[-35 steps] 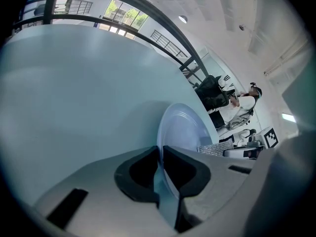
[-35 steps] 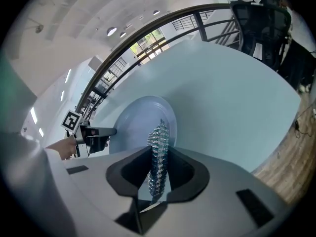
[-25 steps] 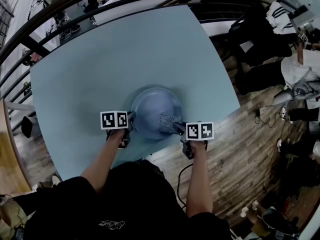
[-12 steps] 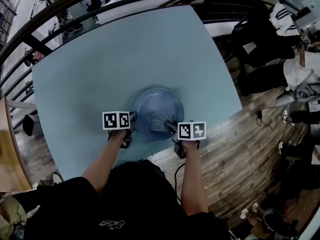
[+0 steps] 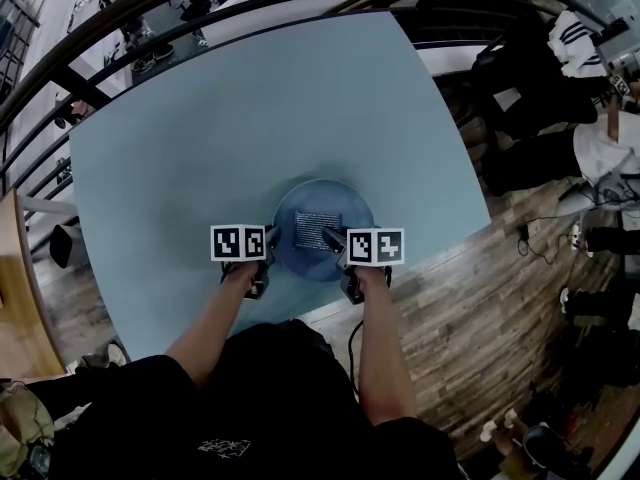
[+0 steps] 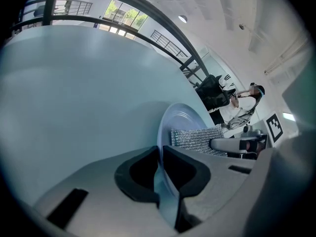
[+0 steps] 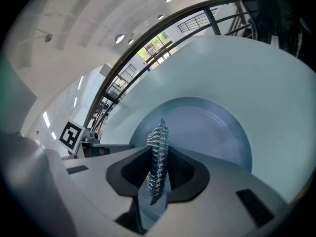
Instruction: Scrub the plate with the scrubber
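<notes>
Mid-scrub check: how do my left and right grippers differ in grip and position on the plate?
The left gripper is shut on the rim of the round blue plate, while the right gripper is shut on the silvery mesh scrubber. The left gripper sits at the plate's left edge. The right gripper reaches in over the plate's near right part, with the scrubber lying on the plate. Both are shut and side by side.

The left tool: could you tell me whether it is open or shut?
Shut on the plate: the left tool's pads press both faces of its rim, no gap showing.
</notes>
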`<state>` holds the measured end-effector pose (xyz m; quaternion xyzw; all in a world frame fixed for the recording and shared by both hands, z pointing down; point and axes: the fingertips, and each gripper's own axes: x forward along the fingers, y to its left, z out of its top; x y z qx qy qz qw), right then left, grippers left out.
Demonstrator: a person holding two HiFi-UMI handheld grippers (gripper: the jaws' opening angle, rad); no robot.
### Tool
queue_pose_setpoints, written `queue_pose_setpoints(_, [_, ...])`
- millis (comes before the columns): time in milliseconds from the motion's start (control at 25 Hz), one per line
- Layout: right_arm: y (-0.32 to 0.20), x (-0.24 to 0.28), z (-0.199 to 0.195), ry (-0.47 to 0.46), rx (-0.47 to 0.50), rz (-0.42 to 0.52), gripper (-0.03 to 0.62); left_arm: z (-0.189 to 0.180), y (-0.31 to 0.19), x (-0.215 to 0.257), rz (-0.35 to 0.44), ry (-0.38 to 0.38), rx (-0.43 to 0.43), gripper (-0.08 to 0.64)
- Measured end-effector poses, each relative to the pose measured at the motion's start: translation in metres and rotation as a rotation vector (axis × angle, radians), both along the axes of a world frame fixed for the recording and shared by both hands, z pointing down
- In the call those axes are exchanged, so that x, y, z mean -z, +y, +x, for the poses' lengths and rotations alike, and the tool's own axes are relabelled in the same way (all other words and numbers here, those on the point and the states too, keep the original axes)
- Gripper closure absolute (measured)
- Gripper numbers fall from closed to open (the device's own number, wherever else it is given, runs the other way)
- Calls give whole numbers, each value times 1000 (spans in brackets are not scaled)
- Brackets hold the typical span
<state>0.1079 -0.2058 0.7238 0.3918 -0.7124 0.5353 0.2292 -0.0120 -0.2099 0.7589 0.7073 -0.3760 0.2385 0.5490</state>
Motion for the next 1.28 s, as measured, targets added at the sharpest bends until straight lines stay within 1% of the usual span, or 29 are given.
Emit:
queue_pose_setpoints(200, [-19, 2, 4, 15, -33, 26, 505, 0, -1, 0, -2, 3, 1, 518])
queue_pose_setpoints(440, [-26, 3, 22, 28, -78, 35, 505, -1, 0, 0, 0, 5, 4, 518])
queue_pose_setpoints(920, [-20, 4, 80, 52, -195, 26, 505, 0, 0, 1, 4, -10, -1, 517])
queue_pose_setpoints(1280, [0, 7, 113, 74, -228, 13, 505, -1, -2, 2, 11, -18, 2, 518])
